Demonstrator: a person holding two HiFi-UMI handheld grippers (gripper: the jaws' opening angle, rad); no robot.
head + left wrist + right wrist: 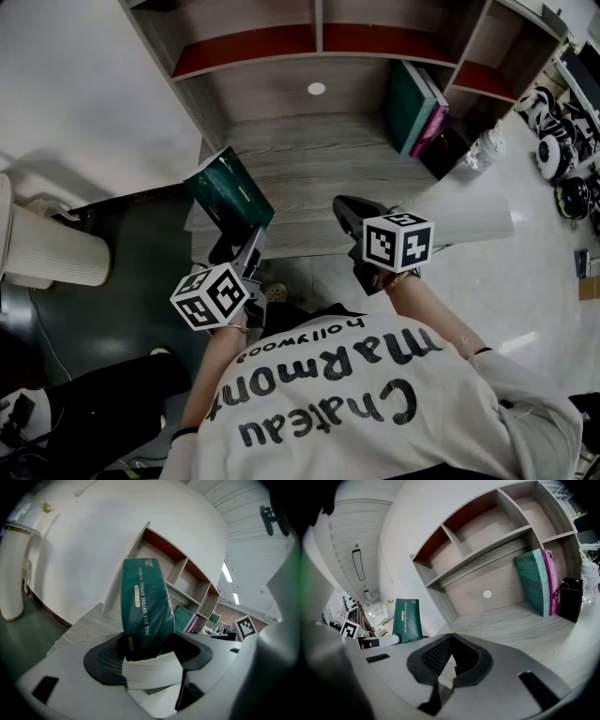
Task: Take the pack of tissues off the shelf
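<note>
Left gripper [150, 651] pads stand wide and press on both sides of the green pack of tissues [143, 604], which sticks up out of them, tilted, over the front left edge of the wood-grain desk [309, 187] below the shelf [319, 42] compartments. Right gripper [451, 654] hovers beside it over the desk's front, jaw tips together on nothing (a teal slab [534, 583] leans far right).

Reaches both forearms [427, 305] forward, side by side. Grips the tissue pack [143, 606] in the left tool [147, 648], jaws wide-set, pointing slightly down. Holds the right tool [451, 641] alongside, jaws together, empty.
</note>
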